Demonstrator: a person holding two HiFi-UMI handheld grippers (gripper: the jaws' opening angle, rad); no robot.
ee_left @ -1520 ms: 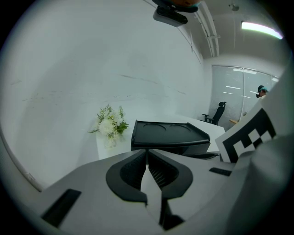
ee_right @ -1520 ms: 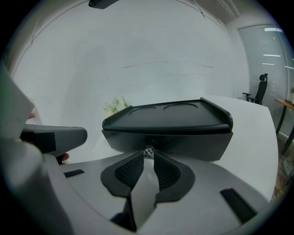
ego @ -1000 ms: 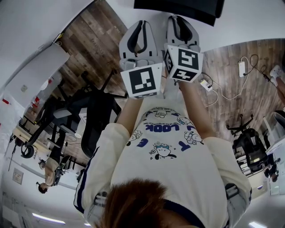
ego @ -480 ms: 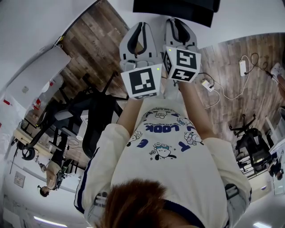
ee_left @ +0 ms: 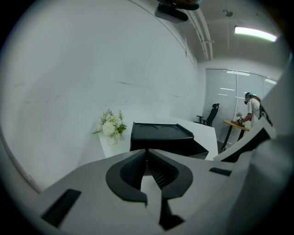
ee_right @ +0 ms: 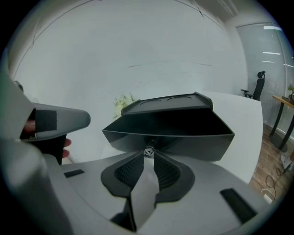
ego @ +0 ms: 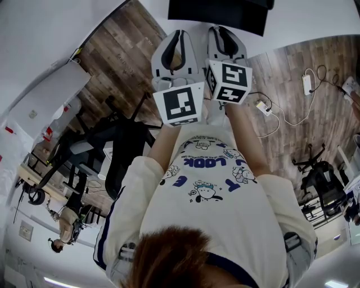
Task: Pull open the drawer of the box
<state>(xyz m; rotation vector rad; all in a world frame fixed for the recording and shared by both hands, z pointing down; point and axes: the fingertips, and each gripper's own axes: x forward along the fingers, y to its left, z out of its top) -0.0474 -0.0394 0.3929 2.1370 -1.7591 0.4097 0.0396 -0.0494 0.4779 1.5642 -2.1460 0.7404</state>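
The black box (ego: 219, 14) stands on a white table at the top of the head view. In the right gripper view its drawer (ee_right: 170, 131) juts out toward me, and my right gripper (ee_right: 149, 153) is shut on the small shiny drawer knob (ee_right: 149, 151) at its front. The left gripper (ee_left: 147, 151) is shut with nothing between its jaws, a short way before the box (ee_left: 161, 137). In the head view both grippers are held side by side, left gripper (ego: 175, 39) and right gripper (ego: 224, 35), with their marker cubes toward me.
A bunch of white flowers (ee_left: 110, 126) lies behind the box by the wall. The white table (ee_right: 248, 119) ends to the right. Beyond it are an office chair (ee_left: 209, 114) and a person (ee_left: 252, 108) at a desk. Cables (ego: 281, 107) lie on the wooden floor.
Both grippers stay at the box with the same hold. Only the head view drifts slightly.
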